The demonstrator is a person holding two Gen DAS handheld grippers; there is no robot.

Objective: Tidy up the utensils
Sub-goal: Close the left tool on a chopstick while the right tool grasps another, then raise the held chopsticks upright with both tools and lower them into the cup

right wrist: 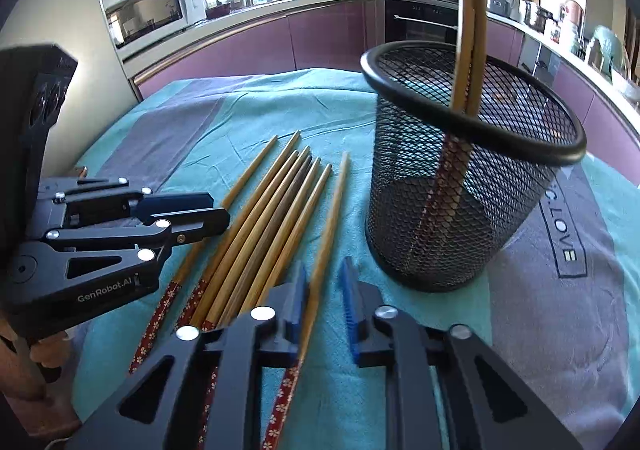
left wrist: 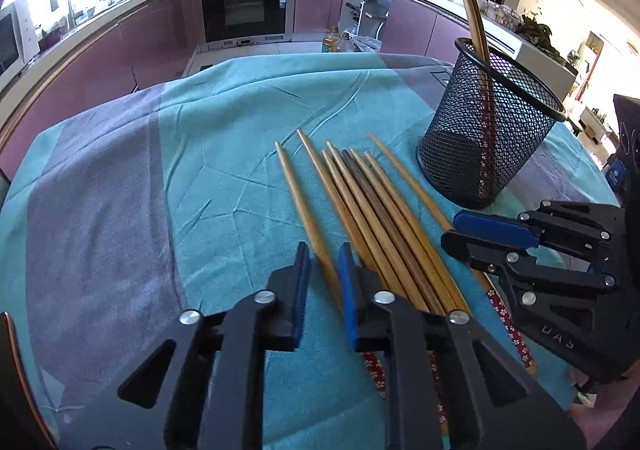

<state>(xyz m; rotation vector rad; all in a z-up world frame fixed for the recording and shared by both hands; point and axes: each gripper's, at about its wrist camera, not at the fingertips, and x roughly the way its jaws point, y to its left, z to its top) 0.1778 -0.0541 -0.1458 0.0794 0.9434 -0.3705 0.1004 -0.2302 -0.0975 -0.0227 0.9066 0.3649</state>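
Observation:
Several wooden chopsticks (left wrist: 380,210) (right wrist: 280,210) with red patterned handles lie side by side on a teal cloth (left wrist: 200,170). My left gripper (left wrist: 322,250) (right wrist: 218,210) is at the row's left end, jaws drawn in narrowly around the outermost chopstick (left wrist: 296,190). My right gripper (right wrist: 322,270) (left wrist: 452,230) is at the right end, shut on the outermost chopstick (right wrist: 336,202) there, which lies against its left pad. A black mesh cup (left wrist: 488,138) (right wrist: 460,190) stands upright just right of the row and holds two chopsticks (right wrist: 472,10).
The cloth has grey bands (left wrist: 92,210) and covers the whole table, whose far edge (left wrist: 280,58) faces purple kitchen cabinets and an oven (left wrist: 244,6). Teal cloth lies bare left of the chopsticks. A microwave (right wrist: 148,10) sits on the counter behind.

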